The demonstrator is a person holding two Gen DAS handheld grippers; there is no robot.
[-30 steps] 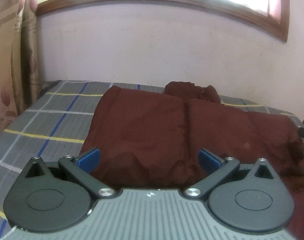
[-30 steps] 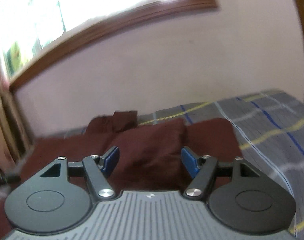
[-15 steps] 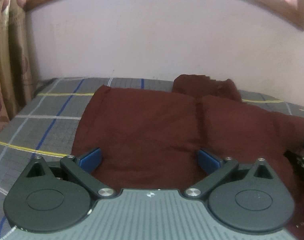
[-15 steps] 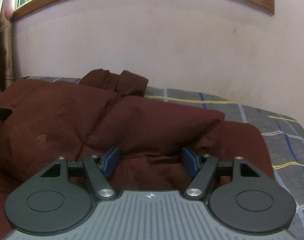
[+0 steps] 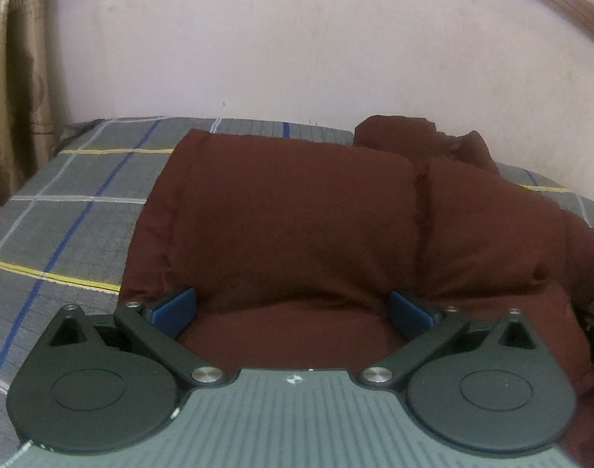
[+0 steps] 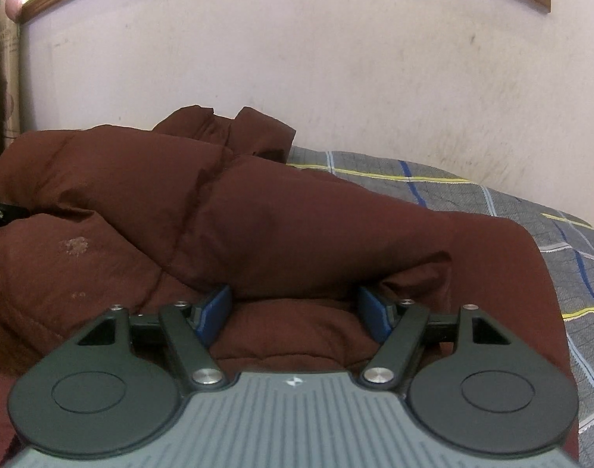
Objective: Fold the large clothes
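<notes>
— What's the room like?
— Pale wall (image 5: 297, 46), curtain (image 5: 12, 78) at left, checked bedsheet (image 5: 74, 210).
— And the jacket (image 5: 297, 226)?
— On the sheet; left gripper (image 5: 293, 308) and right gripper (image 6: 295, 310) both spread wide at its near fold.

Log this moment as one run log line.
task: fold clothes | left gripper: open, at maroon jacket | right gripper: open, at jacket | bed

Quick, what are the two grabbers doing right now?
Left gripper: open, jaws wide around a fold of the maroon jacket.
Right gripper: open, jacket fold between, not pinched.
</notes>
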